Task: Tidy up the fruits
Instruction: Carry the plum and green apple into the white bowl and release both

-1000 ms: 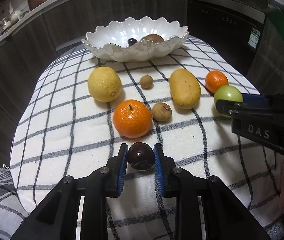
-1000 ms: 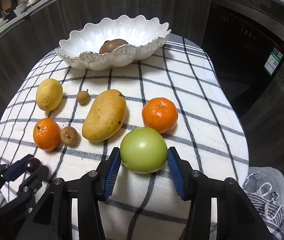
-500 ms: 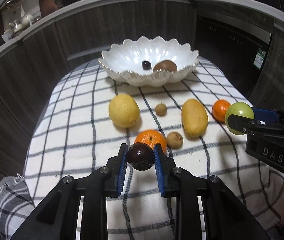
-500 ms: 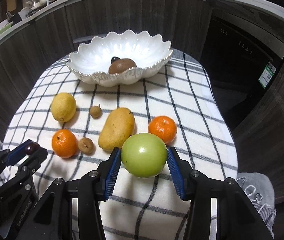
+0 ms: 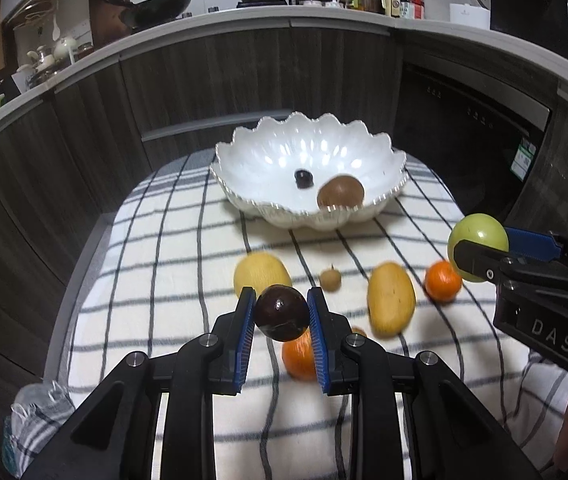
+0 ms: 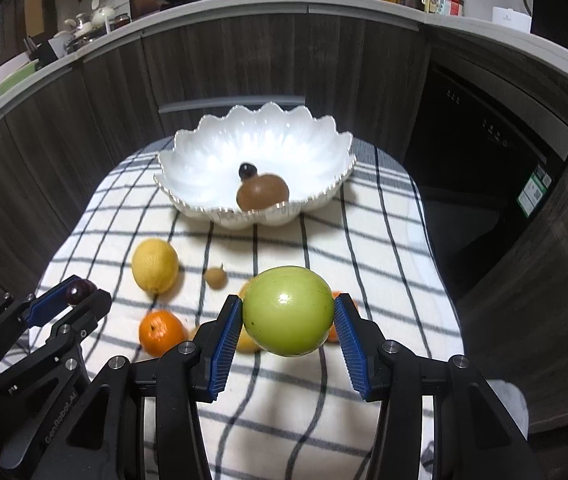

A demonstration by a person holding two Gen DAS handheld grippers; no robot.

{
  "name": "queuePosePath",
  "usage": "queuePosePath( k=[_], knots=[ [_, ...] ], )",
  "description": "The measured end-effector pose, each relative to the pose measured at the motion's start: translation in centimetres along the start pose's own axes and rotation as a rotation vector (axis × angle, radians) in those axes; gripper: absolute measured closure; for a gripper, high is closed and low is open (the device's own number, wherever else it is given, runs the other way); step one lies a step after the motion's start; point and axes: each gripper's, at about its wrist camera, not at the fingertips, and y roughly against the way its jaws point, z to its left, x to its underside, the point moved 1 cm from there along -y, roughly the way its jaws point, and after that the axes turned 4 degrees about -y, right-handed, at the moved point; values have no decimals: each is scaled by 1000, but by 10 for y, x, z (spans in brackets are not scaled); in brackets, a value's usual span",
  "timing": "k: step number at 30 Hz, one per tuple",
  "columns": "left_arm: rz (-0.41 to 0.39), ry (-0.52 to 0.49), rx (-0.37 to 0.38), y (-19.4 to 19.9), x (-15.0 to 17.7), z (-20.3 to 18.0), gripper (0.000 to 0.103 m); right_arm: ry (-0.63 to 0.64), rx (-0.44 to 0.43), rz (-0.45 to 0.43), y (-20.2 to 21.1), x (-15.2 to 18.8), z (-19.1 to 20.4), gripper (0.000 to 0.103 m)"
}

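Already both grippers carry fruit above the checked cloth (image 6: 364,248), short of the white scalloped bowl (image 5: 260,160). Left gripper (image 5: 281,316) is clenched on a dark plum (image 5: 282,312); right gripper (image 6: 288,316) is clamped on a green apple (image 6: 288,310), both pinched across the middle, probably so round fruit can't roll out on the way to the bowl. Nearer than the bowl, on the cloth: orange (image 6: 161,330), mango (image 5: 390,300), second orange (image 5: 442,280), lemon (image 6: 155,266), small brown fruit (image 6: 215,277). Inside the bowl: brown kiwi-like fruit (image 6: 262,196), small dark fruit (image 6: 247,171). The apple hides most of the mango in the right view; cloth fruits are motion-blurred, and one small brown fruit is barely visible.
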Motion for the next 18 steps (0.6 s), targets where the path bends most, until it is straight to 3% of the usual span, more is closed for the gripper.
queuePosePath(
  k=[18],
  knots=[
    [-79,-7,3,-40,-94,17,76,16,13,-122,-17,-83,1,55]
  ],
)
